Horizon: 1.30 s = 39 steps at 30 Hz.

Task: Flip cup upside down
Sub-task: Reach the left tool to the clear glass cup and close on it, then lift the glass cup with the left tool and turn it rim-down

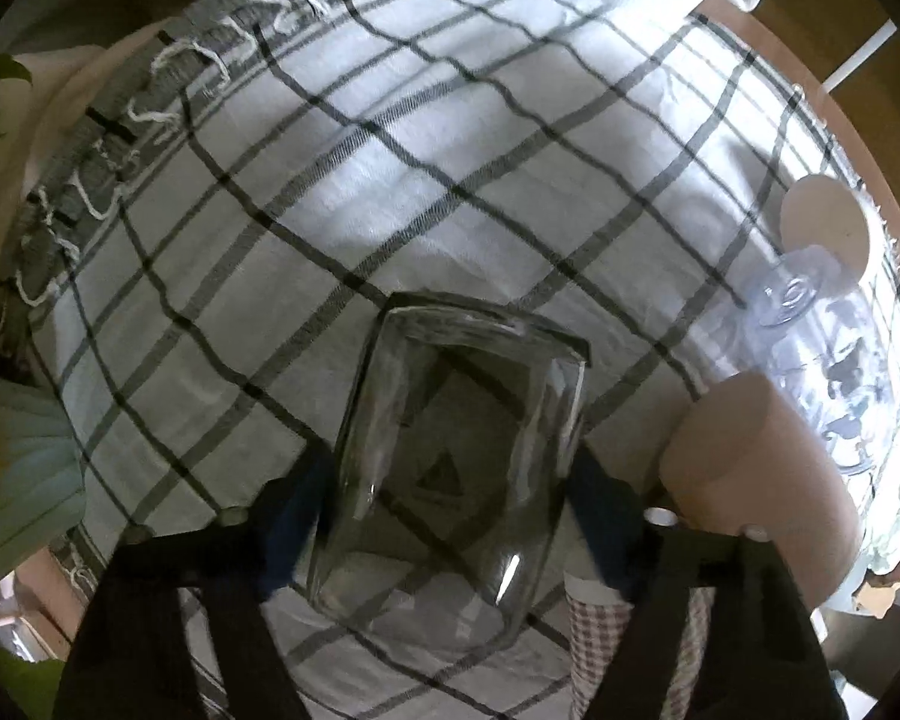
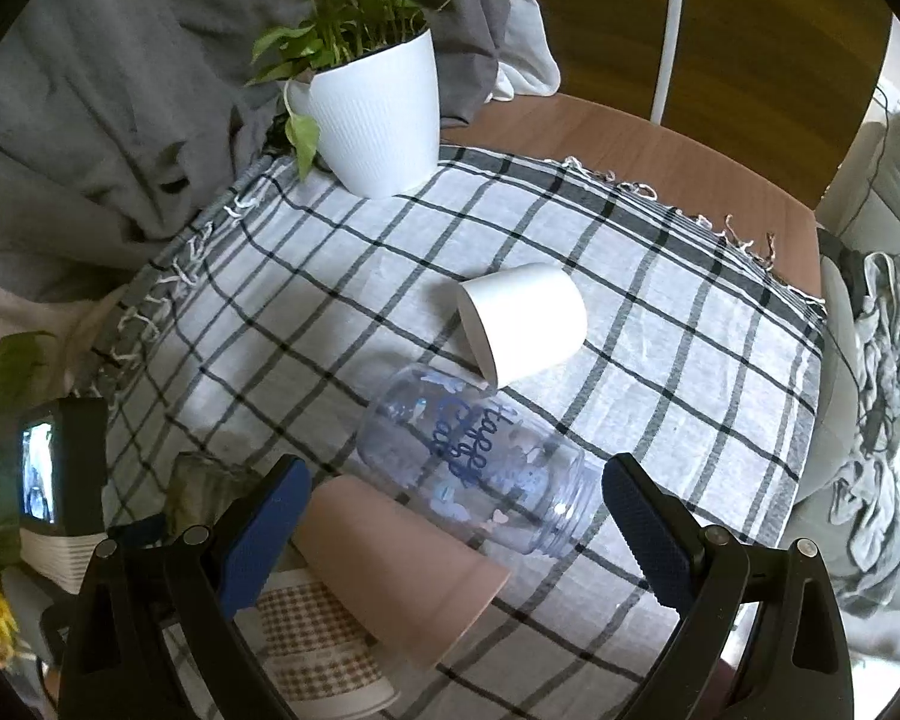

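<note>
My left gripper (image 1: 450, 510) is shut on a clear square glass cup (image 1: 450, 450), holding it by its sides above the checked cloth (image 1: 390, 180), base end pointing away from the camera. My right gripper (image 2: 450, 531) is open and empty, hovering over a pink paper cup (image 2: 390, 564) and a clear plastic jar with blue lettering (image 2: 468, 462), both lying on their sides. A white paper cup (image 2: 528, 318) lies on its side beyond them. The pink cup (image 1: 750, 468) and the jar (image 1: 822, 348) also show at the right in the left wrist view.
A white ribbed pot with a green plant (image 2: 378, 114) stands at the cloth's far edge. A gingham-patterned paper cup (image 2: 318, 642) lies by my right gripper. The round wooden table (image 2: 690, 162) shows beyond the cloth. Grey fabric (image 2: 90, 120) hangs at left.
</note>
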Each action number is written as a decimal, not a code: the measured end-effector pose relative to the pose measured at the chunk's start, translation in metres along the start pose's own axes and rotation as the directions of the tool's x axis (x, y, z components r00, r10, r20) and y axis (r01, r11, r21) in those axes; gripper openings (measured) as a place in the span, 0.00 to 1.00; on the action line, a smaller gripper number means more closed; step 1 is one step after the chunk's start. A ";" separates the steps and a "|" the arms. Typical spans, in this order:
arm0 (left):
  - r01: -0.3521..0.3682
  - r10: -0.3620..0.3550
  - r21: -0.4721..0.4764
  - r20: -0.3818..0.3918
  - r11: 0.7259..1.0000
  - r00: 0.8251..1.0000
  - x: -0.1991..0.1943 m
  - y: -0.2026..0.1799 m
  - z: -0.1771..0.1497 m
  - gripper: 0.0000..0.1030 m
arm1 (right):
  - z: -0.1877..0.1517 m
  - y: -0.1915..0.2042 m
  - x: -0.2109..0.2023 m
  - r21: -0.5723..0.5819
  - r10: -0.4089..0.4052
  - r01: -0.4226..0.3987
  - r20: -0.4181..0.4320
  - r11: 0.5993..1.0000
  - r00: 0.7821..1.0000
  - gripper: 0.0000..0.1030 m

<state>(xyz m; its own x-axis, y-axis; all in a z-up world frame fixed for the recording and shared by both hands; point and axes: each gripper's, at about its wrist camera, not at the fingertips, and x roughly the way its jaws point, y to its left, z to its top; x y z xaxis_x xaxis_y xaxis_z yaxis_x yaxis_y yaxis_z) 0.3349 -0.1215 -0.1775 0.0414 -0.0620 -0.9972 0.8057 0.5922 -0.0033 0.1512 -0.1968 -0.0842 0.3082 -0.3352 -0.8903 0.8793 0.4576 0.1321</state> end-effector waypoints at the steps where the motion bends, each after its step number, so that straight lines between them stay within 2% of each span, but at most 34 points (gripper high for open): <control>1: 0.001 -0.001 0.000 0.001 1.000 1.000 0.002 0.000 0.001 0.71 | 0.000 0.000 0.001 -0.001 -0.003 0.003 -0.001 1.000 1.000 0.96; 7: 0.037 -0.035 -0.055 0.029 0.998 0.999 0.005 0.007 0.003 0.70 | -0.002 0.003 0.003 -0.022 -0.021 0.021 0.007 1.000 1.000 0.96; 10: 0.057 -0.054 -0.068 0.044 0.996 0.998 -0.006 0.019 -0.004 0.68 | -0.002 0.004 0.003 -0.025 -0.020 0.020 0.007 0.999 1.000 0.96; 14: 0.041 -0.035 -0.085 0.064 0.996 0.997 -0.018 0.023 -0.010 0.66 | -0.002 0.004 0.002 -0.036 -0.021 0.022 0.020 0.999 1.000 0.96; 17: 0.055 -0.045 -0.098 0.096 0.994 0.994 -0.027 0.029 -0.010 0.66 | -0.001 0.004 0.000 -0.039 -0.019 0.020 0.027 0.999 0.999 0.96; 23: 0.070 -0.058 -0.122 0.094 0.990 0.994 -0.028 0.035 -0.013 0.65 | -0.002 0.004 -0.003 -0.041 -0.016 0.017 0.038 0.999 0.999 0.96; 30: 0.063 -0.055 -0.103 0.078 0.993 0.995 -0.018 0.016 -0.029 0.65 | -0.001 0.000 -0.005 -0.034 -0.022 0.023 0.042 0.999 0.999 0.96; 32: 0.077 -0.071 -0.110 0.059 0.991 0.996 -0.010 0.016 -0.026 0.65 | -0.002 -0.001 -0.004 -0.026 -0.024 0.025 0.037 0.999 0.999 0.96; 39: 0.065 -0.058 -0.101 0.071 0.993 0.996 -0.010 0.014 -0.016 0.65 | -0.001 -0.003 -0.004 -0.026 -0.031 0.033 0.047 0.999 0.998 0.96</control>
<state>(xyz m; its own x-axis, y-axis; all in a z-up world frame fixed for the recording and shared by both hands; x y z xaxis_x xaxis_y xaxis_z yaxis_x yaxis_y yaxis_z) 0.3358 -0.0998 -0.1685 0.0364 -0.1531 -0.9875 0.7427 0.6653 -0.0758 0.1472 -0.1962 -0.0816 0.2972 -0.3877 -0.8725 0.8790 0.4680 0.0915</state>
